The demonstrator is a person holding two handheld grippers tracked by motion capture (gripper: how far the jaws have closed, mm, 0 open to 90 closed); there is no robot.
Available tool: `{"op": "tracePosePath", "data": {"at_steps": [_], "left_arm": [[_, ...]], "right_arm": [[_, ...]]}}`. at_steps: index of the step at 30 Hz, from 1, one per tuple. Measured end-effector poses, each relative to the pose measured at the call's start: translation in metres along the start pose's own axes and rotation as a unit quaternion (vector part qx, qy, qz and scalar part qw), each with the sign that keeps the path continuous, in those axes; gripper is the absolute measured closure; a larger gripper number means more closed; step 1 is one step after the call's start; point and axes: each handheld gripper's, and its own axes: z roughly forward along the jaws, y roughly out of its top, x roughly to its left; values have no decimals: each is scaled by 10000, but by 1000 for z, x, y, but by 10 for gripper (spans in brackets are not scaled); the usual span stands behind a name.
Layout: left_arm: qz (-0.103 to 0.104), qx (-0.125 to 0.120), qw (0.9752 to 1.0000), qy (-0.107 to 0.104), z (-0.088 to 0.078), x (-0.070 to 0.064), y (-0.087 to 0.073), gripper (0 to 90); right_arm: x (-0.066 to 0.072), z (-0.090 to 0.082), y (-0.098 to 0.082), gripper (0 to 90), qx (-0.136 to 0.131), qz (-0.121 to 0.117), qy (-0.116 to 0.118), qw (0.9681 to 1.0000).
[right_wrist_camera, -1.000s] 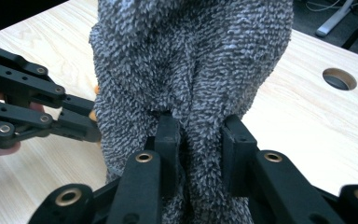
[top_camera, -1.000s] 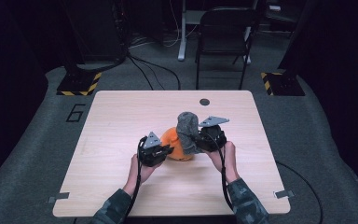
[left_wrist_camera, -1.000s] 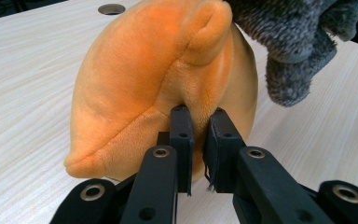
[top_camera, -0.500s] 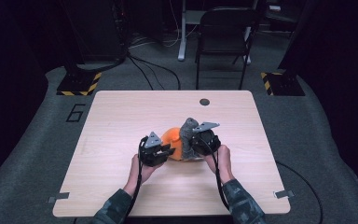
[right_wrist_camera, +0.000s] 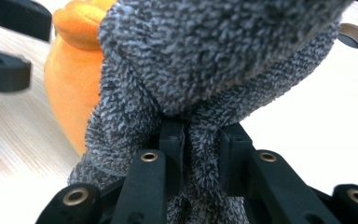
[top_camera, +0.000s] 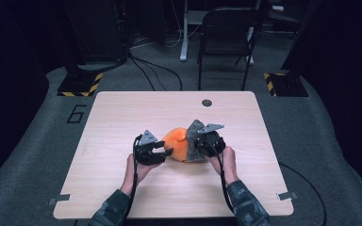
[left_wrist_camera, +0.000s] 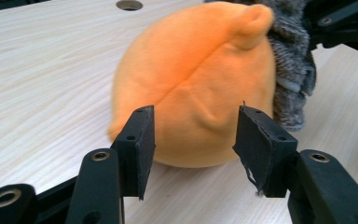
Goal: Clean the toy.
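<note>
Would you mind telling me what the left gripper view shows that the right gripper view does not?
The left gripper view alone shows the left gripper, its jaws having just been opening, apart and off the orange plush toy ahead of them. The right gripper view alone shows the right gripper shut on the grey fuzzy cloth. Both share the toy, the cloth, the wooden table and its round hole.

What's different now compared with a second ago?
The right tongs, clamped on the grey fuzzy cloth, brought it down from above onto the orange plush. The left tongs have just been opening and let go of the plush, which sits beyond the pads. The plush and the table stayed put.
</note>
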Motion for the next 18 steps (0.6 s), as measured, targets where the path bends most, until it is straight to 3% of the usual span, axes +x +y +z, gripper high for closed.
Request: {"op": "tracePosePath", "data": {"at_steps": [6, 12, 15, 18], "left_arm": [[-67, 19, 9999, 83, -1, 10, -1, 448], [-216, 86, 9997, -49, 2, 20, -3, 424], [-414, 9, 9989, -241, 7, 29, -6, 416], [-398, 61, 9988, -291, 12, 33, -5, 424]], "right_arm": [[-4, 0, -1, 748, 8, -46, 36, 10000], [-4, 1, -2, 748, 29, -9, 5, 10000], [-4, 1, -2, 748, 26, -7, 13, 10000], [-4, 1, -2, 748, 33, -6, 14, 10000]]}}
